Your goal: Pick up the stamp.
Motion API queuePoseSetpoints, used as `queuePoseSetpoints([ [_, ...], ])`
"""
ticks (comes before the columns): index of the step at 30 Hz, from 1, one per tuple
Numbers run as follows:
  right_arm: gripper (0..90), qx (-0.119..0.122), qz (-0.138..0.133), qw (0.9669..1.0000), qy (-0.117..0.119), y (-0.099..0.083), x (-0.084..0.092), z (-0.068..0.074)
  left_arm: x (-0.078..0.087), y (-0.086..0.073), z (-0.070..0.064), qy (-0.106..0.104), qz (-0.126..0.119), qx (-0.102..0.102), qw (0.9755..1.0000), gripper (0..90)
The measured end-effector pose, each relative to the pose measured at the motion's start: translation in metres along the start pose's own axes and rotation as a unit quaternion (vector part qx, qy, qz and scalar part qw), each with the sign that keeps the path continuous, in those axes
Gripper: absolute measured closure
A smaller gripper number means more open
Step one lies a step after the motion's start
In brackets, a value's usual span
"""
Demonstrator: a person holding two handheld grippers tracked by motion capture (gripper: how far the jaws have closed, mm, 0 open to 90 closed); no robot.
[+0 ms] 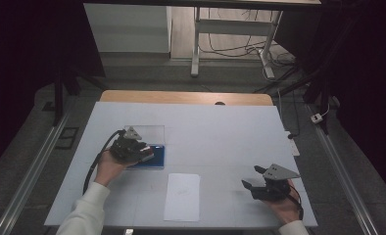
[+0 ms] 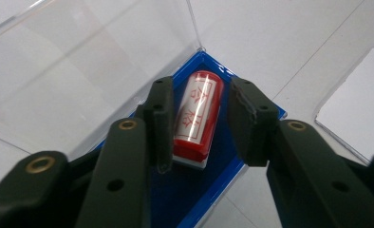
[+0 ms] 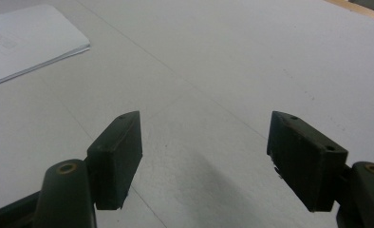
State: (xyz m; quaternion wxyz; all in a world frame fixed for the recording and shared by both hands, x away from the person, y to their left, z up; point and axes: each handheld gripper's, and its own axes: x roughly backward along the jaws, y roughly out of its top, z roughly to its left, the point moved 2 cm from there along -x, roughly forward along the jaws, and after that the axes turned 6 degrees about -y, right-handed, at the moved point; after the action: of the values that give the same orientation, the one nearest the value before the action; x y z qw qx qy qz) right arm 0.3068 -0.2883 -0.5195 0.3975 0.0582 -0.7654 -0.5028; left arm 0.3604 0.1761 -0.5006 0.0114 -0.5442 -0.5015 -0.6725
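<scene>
A red cylindrical stamp (image 2: 199,114) with red characters on its white label lies in the blue tray of an open case (image 2: 223,156), whose clear lid (image 2: 80,71) is folded back flat on the table. My left gripper (image 2: 201,97) reaches down into the tray with a jaw on each side of the stamp. The left pad is at the stamp's edge, while a strip of blue shows between the stamp and the right pad. In the high view the left gripper (image 1: 144,154) is over the blue case (image 1: 157,157). My right gripper (image 1: 252,177) rests open near the front right, holding nothing.
A white sheet of paper (image 1: 182,196) lies at the front middle of the white table (image 1: 220,127), between the two hands. It is also in the right gripper view as a sheet of paper (image 3: 23,42) at the upper left. Desk legs and cables stand beyond the far edge.
</scene>
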Motion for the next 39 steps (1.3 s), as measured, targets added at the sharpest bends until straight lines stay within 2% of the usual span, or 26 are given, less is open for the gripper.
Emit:
queuePoseSetpoints([
  [9, 27.8, 0.0, -0.002, 1.0, -0.002, 0.0003, 0.0005, -0.0003, -0.0016, -0.0012, 0.001, 0.003, 0.007, -0.008, 0.9999, 65.5],
  [12, 28.0, -0.003, -0.002, 1.0, -0.003, 0.0, 0.0009, -0.0006, -0.0063, -0.0019, 0.0005, 0.008, 0.024, -0.014, 0.9996, 63.1],
  [15, 28.2, -0.003, -0.002, 1.0, -0.003, 0.0, 0.0011, -0.0006, -0.0079, -0.0022, 0.0002, 0.01, 0.029, -0.018, 0.9994, 62.9],
  [17, 28.4, -0.003, -0.004, 1.0, -0.004, 0.0, 0.0012, -0.0006, -0.0074, -0.0019, 0.0002, -0.001, 0.026, -0.021, 0.9995, 69.6],
  [25, 28.7, -0.001, 0.002, 1.0, -0.003, -0.001, 0.0004, -0.0005, -0.0069, -0.0023, 0.0026, -0.009, 0.025, -0.019, 0.9995, 70.2],
  [39, 29.4, 0.001, 0.006, 1.0, 0.001, -0.0014, -0.0011, 0.0004, -0.002, -0.0011, 0.0006, -0.005, 0.026, -0.028, 0.9993, 70.8],
])
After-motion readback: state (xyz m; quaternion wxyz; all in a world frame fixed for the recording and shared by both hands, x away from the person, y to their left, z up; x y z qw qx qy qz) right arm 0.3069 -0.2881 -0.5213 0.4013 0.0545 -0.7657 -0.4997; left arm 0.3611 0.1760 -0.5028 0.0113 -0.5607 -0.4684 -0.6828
